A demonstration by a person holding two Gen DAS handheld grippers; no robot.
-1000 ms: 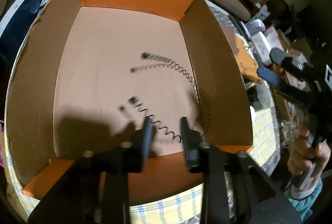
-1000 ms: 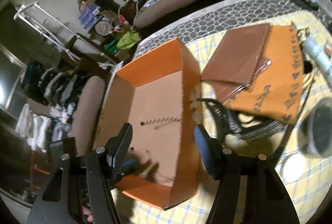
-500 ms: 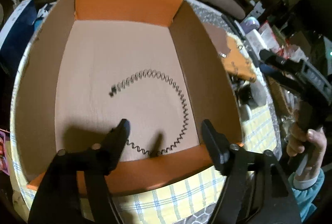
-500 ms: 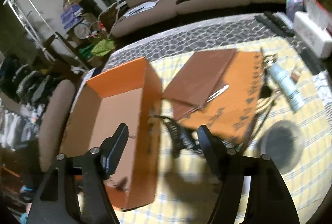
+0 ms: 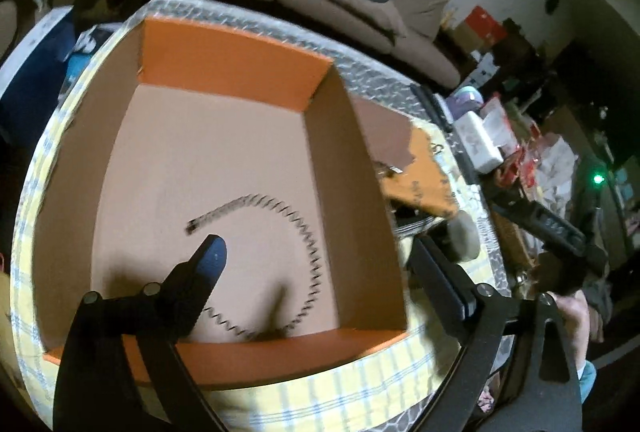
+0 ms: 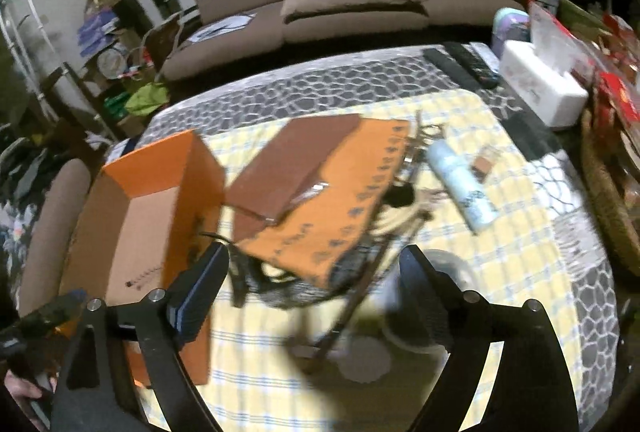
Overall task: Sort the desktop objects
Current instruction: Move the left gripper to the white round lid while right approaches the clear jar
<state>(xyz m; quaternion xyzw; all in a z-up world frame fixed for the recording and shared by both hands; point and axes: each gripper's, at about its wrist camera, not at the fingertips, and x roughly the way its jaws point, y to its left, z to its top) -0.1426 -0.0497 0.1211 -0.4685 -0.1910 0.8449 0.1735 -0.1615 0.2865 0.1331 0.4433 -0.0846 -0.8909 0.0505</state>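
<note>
Left gripper point(image 5: 320, 252) stood with jaws wide, having just been opening, nothing pressed between the pads; it hung above the open orange cardboard box point(image 5: 236, 71). The long black coiled spring cord point(image 5: 308, 244) lay loose on the box floor, curving from about 10 o'clock of the floor's centre round through 3 o'clock to the near wall at 6 o'clock, one end passing under the left finger as seen. The box sat on a yellow checked tablecloth point(image 5: 340, 384). Right gripper point(image 6: 316, 264) also stood wide, jaws having just been opening, empty, and pointed down at the cloth to the right of the box. In its view the box lay at 9 o'clock, the cord just visible inside. At 12 o'clock of the fingertips lay an orange patterned cloth pouch point(image 6: 340, 203) with a flat brown leather folder point(image 6: 292, 167) on top. A dark tangle of cable point(image 6: 276, 284) lay beneath the pouch's near edge, too blurred to describe further. A pale blue cylindrical bottle point(image 6: 460, 183) lay on its side at 2 o'clock. A white tissue box point(image 6: 540, 87) stood further off at 1 o'clock, near the table edge.
</note>
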